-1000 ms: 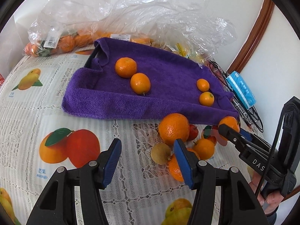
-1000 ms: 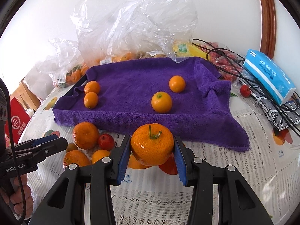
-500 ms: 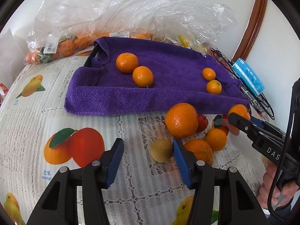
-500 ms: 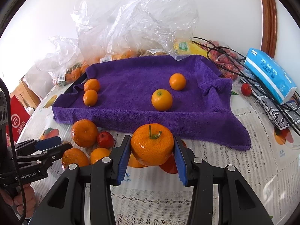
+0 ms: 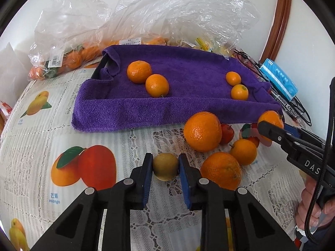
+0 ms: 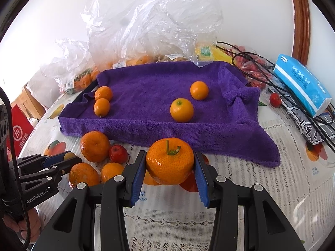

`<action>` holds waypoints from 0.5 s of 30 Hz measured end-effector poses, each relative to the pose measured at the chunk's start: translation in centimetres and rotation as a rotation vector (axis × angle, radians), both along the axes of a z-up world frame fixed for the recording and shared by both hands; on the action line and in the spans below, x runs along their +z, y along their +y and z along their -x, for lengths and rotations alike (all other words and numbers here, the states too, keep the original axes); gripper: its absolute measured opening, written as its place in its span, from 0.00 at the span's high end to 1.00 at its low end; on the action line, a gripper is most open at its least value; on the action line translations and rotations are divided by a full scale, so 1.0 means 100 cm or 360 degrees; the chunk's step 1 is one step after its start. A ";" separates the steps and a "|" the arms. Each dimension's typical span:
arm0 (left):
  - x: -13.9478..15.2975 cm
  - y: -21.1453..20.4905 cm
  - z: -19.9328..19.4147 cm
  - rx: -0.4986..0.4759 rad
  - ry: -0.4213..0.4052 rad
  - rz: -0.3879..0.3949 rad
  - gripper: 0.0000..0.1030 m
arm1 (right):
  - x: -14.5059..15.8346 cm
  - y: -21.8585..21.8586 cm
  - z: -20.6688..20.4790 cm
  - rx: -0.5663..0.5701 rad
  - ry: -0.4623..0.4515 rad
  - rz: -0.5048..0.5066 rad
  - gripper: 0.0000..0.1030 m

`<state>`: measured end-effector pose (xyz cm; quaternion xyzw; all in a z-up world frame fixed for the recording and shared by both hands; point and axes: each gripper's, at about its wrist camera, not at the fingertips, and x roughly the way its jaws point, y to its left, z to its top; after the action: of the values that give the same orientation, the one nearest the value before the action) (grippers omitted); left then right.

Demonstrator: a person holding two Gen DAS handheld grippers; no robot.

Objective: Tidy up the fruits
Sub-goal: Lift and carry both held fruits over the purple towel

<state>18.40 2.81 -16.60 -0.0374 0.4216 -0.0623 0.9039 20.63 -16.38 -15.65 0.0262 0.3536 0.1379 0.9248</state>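
The left gripper (image 5: 165,167) is closed on a small green-brown fruit (image 5: 165,166) that lies on the worktop (image 5: 41,138), beside loose oranges (image 5: 202,131). The right gripper (image 6: 170,168) grips a stemmed orange (image 6: 170,160) just before the purple towel (image 6: 146,125), where four small oranges (image 6: 181,110) lie.

At centre frame the purple towel (image 5: 171,106) is thick, matt terry cloth with a fuzzy nap. Under it the tablecloth (image 5: 41,142) looks like glossy plastic with a raised lace pattern and printed fruit. The clear plastic bags (image 5: 146,14) along the top are thin, crinkled and shiny. The stemmed orange (image 6: 170,160) has a pebbled, slightly glossy peel; the small red fruit (image 6: 118,153) is smooth and shiny. At right, the blue tissue pack (image 6: 301,83) is glossy film.
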 end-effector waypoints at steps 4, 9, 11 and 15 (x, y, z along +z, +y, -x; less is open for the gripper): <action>0.005 0.007 0.002 0.0021 -0.0018 0.0035 0.77 | 0.003 -0.002 0.002 -0.0001 -0.0017 -0.0018 0.57; 0.010 0.013 0.003 0.0051 -0.0019 0.0054 0.77 | 0.013 -0.006 0.006 -0.0027 -0.0038 -0.0034 0.57; 0.014 0.015 0.003 0.0057 -0.0022 0.0063 0.77 | 0.020 -0.007 0.008 -0.0031 -0.0057 -0.0016 0.57; 0.026 0.015 0.005 0.0073 -0.0062 0.0077 0.77 | 0.036 -0.011 0.012 -0.0037 -0.0117 0.0012 0.57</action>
<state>17.90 4.33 -14.03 -0.0676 0.4014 -0.0526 0.9119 19.47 -17.47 -12.08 0.0217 0.3195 0.1268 0.9388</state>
